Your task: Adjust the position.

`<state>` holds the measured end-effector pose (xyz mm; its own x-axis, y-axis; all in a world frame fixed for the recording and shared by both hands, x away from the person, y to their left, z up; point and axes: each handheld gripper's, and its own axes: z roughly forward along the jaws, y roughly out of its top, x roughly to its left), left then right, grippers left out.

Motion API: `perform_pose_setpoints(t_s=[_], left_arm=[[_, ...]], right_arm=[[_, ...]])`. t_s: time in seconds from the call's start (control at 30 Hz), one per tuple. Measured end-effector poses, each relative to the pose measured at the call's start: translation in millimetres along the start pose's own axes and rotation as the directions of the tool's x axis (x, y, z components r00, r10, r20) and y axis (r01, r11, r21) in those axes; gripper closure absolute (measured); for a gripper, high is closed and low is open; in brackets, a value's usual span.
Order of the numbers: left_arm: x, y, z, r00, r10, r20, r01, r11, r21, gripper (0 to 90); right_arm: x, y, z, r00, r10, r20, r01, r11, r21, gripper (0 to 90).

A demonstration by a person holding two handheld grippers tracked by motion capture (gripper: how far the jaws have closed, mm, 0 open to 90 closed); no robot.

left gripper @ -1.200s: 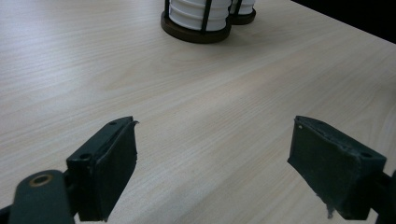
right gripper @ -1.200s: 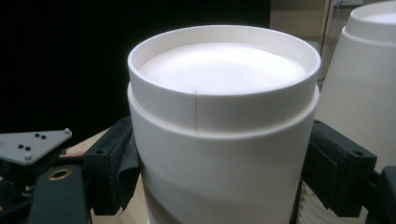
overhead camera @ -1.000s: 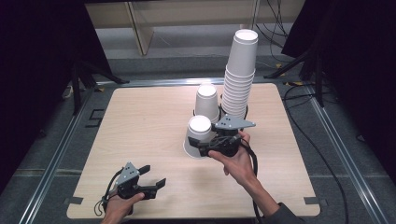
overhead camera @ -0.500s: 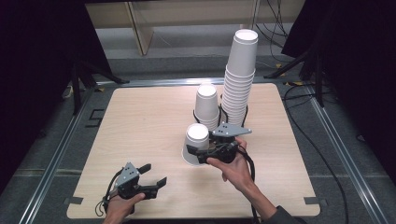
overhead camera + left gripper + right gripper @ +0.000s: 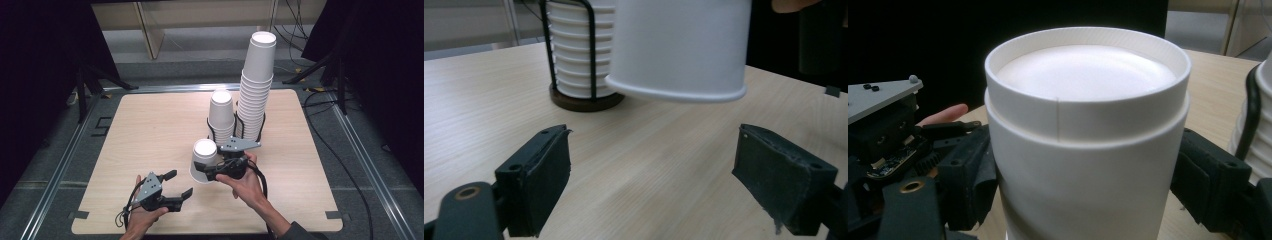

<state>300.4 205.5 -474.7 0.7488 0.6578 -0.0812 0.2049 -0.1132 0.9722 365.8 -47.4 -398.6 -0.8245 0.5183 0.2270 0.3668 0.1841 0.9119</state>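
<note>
My right gripper [image 5: 206, 172] is shut on a white paper cup [image 5: 204, 159], held upside down with its base up, just above the wooden table [image 5: 150, 125]. In the right gripper view the black jaws press both sides of the cup [image 5: 1083, 150], which looks like two nested cups. My left gripper [image 5: 181, 183] is open near the table's front edge, just left of the cup. In the left gripper view the cup's rim [image 5: 679, 90] hangs above and beyond the spread jaws, with nothing between them.
A tall stack of white cups [image 5: 257, 85] and a short stack [image 5: 221, 112] stand in black wire holders behind the held cup. The short stack's holder [image 5: 574, 55] is close behind the cup. Metal rails frame the table.
The right gripper has carried the cup down and toward the front left, away from the stacks. The left gripper has shifted slightly right toward the cup, its jaws still apart.
</note>
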Motion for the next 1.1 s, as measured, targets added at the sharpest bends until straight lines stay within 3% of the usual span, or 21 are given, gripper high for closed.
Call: perform_pose_setpoints(t_s=[0.03,0.1,0.13,0.17,0.23,0.33,0.37,0.57,0.63,0.67,0.7,0.73,0.87,0.93,0.97,1.03,1.1], left_arm=[[-1.5,0.8,-0.7,1.0,0.006,-0.007,-0.006,0.9998,0.02,14.4],[-2.9,0.6,1.3,0.9998,0.019,-0.001,-0.019,0.9997,0.018,14.4],[-3.8,-0.1,3.6,0.9999,0.016,0.003,-0.016,0.9999,0.003,14.4],[-4.4,0.3,2.6,0.9996,0.026,-0.006,-0.026,0.9994,0.024,14.4],[-5.4,-0.3,3.1,0.9998,0.019,-0.006,-0.019,0.9995,0.027,14.4],[-5.0,-0.7,4.0,0.9998,0.017,0.003,-0.017,0.9998,0.001,14.4],[-5.1,-0.1,2.3,0.9997,0.021,-0.009,-0.021,0.9996,0.02,14.4],[-5.4,-0.4,1.9,0.9996,0.025,-0.012,-0.025,0.9996,0.017,14.4],[-5.7,-0.5,2.4,0.9997,0.023,-0.008,-0.023,0.9996,0.016,14.2],[-6.1,-0.8,2.8,0.9997,0.023,-0.008,-0.023,0.9996,0.014,13.5],[-6.4,-0.8,2.6,0.9997,0.025,-0.008,-0.025,0.9995,0.018,13.2],[-6.5,-0.9,2.5,0.9996,0.027,-0.007,-0.027,0.9994,0.019,13.0],[-5.8,-1.2,1.9,0.9995,0.031,-0.008,-0.031,0.9992,0.024,11.5],[-5.4,-2.0,3.6,0.9998,0.02,-0.007,-0.02,0.9998,0.009,9.1],[-5.2,-2.4,4.5,0.9999,0.014,0.0,-0.014,0.9999,0.002,8.1],[-5.6,-2.6,4.9,0.9999,0.013,-0.001,-0.013,0.9999,-0.003,6.2],[-5.8,-1.6,2.4,0.9998,0.018,-0.01,-0.018,0.9996,0.02,4.7]], right_arm=[[-0.4,-0.7,2.0,0.9997,-0.022,-0.003,0.022,1.0,-0.015,20.8],[1.9,-2.0,4.4,0.9997,-0.011,-0.023,0.011,1.0,-0.013,20.8],[2.1,-2.2,4.6,0.9996,-0.028,-0.009,0.028,1.0,-0.012,20.8],[3.3,-2.9,6.1,0.9994,-0.019,-0.027,0.019,1.0,-0.009,20.8],[4.1,-3.9,7.7,0.999,-0.041,-0.018,0.041,0.999,-0.005,20.8],[7.4,-5.5,10.5,0.999,-0.027,-0.035,0.027,1.0,0.002,20.8],[8.2,-6.0,11.5,0.999,-0.027,-0.037,0.027,1.0,0.009,20.8],[13.8,-8.2,19.9,0.9973,-0.058,-0.045,0.058,0.998,0.01,20.8],[18.2,-9.0,21.6,0.9981,-0.029,-0.055,0.03,0.999,0.02,20.8],[16.5,-8.9,23.4,0.9962,-0.065,-0.059,0.065,0.998,0.014,20.8],[19.7,-9.7,22.8,0.9977,-0.029,-0.061,0.03,0.999,0.025,20.8],[18.0,-9.5,23.5,0.9959,-0.064,-0.064,0.066,0.998,0.023,20.8],[20.9,-10.4,24.2,0.9975,-0.038,-0.059,0.04,0.999,0.034,20.8],[20.5,-10.0,24.9,0.9965,-0.056,-0.062,0.058,0.998,0.03,20.8],[22.6,-10.4,25.1,0.9975,-0.027,-0.065,0.03,0.999,0.037,20.8],[24.4,-10.8,26.3,0.9967,-0.021,-0.078,0.024,0.999,0.035,20.8],[26.2,-11.1,27.7,0.9958,-0.027,-0.088,0.03,0.999,0.026,20.8]])
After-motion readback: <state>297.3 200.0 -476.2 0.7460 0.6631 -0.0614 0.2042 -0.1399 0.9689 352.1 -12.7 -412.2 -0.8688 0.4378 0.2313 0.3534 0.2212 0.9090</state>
